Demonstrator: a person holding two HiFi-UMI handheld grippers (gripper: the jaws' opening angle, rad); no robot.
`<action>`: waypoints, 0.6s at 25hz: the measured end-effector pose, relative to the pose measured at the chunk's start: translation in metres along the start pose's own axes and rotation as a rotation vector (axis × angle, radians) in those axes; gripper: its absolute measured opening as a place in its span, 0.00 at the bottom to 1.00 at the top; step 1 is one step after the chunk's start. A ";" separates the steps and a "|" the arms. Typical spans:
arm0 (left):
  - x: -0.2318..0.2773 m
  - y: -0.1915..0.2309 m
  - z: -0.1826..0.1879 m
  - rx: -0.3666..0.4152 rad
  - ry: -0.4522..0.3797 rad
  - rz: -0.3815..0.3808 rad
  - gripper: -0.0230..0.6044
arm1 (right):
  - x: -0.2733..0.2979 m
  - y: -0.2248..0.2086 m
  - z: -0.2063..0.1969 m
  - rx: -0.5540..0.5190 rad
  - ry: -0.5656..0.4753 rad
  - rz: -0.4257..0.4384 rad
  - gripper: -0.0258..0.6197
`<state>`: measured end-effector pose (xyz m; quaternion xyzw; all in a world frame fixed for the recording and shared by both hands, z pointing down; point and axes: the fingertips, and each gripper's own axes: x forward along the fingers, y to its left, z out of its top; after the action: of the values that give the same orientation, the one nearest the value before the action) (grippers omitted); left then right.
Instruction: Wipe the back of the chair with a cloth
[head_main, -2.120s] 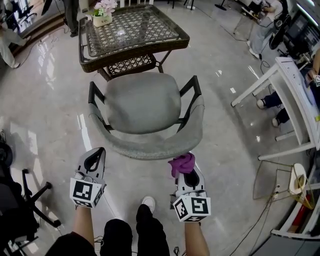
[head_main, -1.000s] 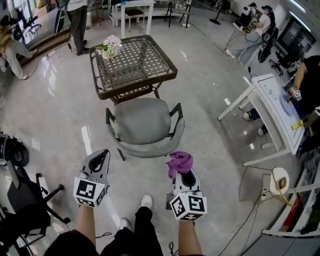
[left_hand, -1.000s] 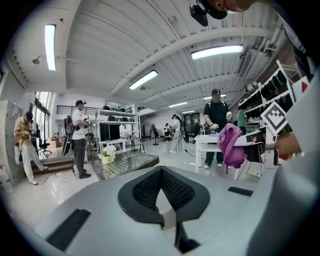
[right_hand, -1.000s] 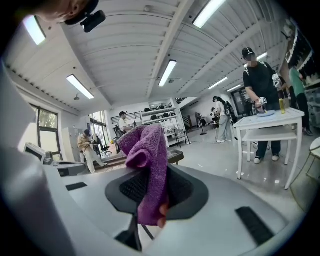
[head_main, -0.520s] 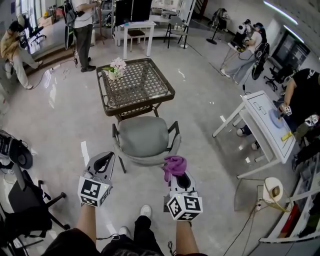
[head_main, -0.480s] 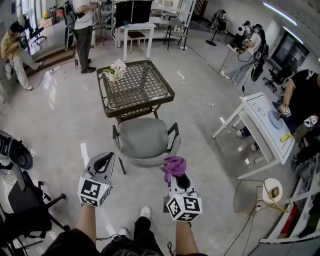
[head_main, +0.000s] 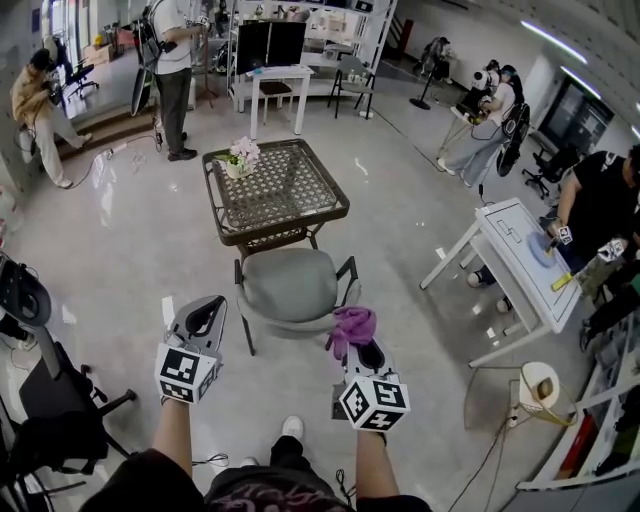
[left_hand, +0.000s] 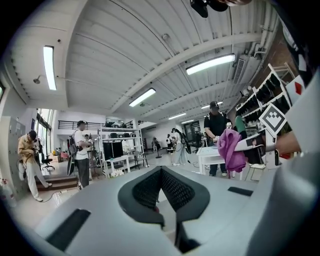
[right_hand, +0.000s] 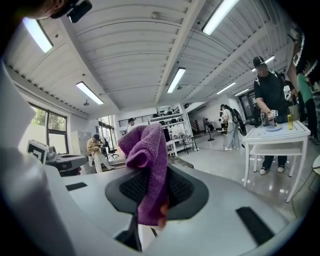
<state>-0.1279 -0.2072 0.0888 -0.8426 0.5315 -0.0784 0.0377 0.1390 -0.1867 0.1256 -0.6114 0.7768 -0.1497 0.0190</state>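
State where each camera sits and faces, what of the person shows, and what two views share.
Head view: on the person's head, facing steeply down at chair, left gripper, right gripper and purple cloth; forearms and a shoe show.
Left gripper view: on the left gripper, facing along its shut, empty jaws across room and ceiling; the right hand shows.
Right gripper view: on the right gripper, facing along jaws shut on the cloth; the left gripper shows.
Shared: both gripper views show the cloth and white table.
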 end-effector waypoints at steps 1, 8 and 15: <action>-0.003 0.003 0.006 -0.002 -0.012 0.007 0.05 | -0.002 0.002 0.004 -0.004 -0.003 0.002 0.18; -0.024 0.004 0.036 0.040 -0.040 0.012 0.05 | -0.021 0.014 0.024 -0.038 -0.017 0.008 0.18; -0.044 0.004 0.047 0.013 -0.067 0.015 0.05 | -0.039 0.026 0.027 -0.059 -0.032 0.002 0.18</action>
<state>-0.1424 -0.1703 0.0374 -0.8405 0.5357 -0.0534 0.0616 0.1303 -0.1501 0.0870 -0.6132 0.7811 -0.1169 0.0133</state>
